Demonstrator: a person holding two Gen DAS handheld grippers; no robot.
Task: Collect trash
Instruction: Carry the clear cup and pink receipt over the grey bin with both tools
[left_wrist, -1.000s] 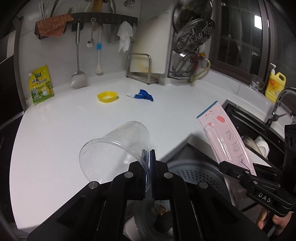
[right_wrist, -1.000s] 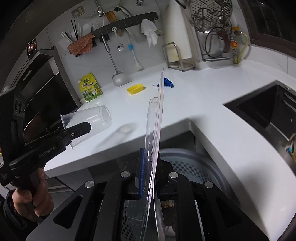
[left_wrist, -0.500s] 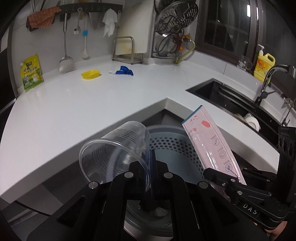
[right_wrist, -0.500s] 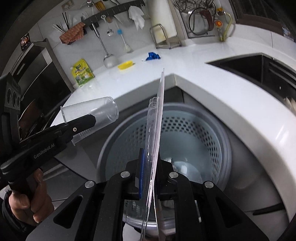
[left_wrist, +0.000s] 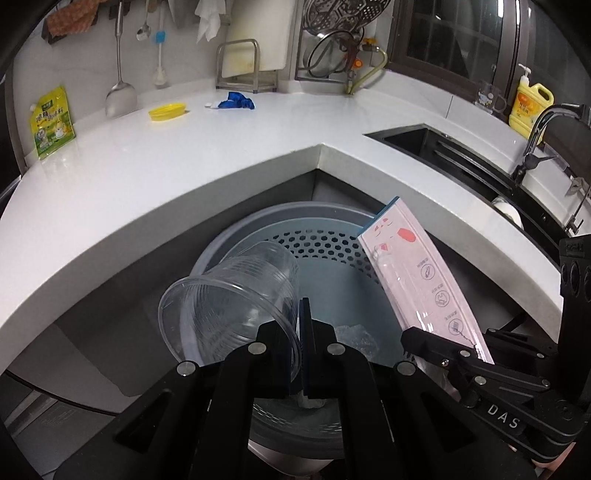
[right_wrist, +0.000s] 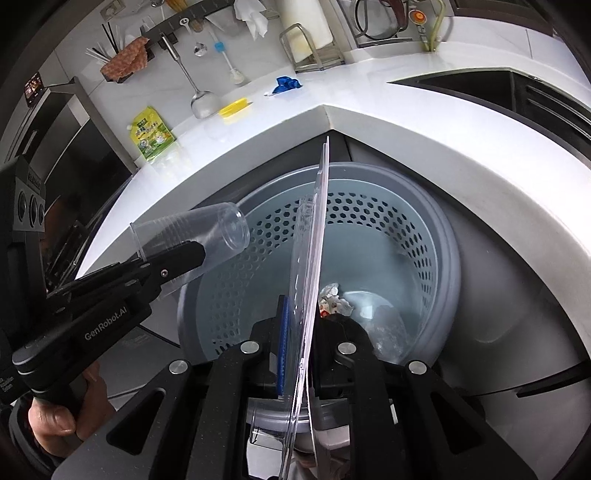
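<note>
My left gripper (left_wrist: 300, 325) is shut on the rim of a clear plastic cup (left_wrist: 236, 306), held on its side over the grey perforated trash bin (left_wrist: 321, 236). The cup also shows in the right wrist view (right_wrist: 207, 236), pinched by the left gripper (right_wrist: 192, 254). My right gripper (right_wrist: 299, 325) is shut on a flat pink-and-clear blister package (right_wrist: 310, 258), held edge-on above the bin (right_wrist: 436, 236). The package also shows in the left wrist view (left_wrist: 417, 280), held by the right gripper (left_wrist: 439, 341). Crumpled trash (right_wrist: 332, 299) lies in the bin's bottom.
The white L-shaped counter (left_wrist: 184, 162) carries a yellow lid (left_wrist: 167, 110), a blue wrapper (left_wrist: 234, 101) and a green pouch (left_wrist: 51, 123). A black sink (left_wrist: 461, 162) and a yellow soap bottle (left_wrist: 530, 105) are at right. Utensils hang on the back wall.
Both grippers have moved back from the counter and down over the trash bin, carrying the cup and the package. The bin now fills the lower middle of both views.
</note>
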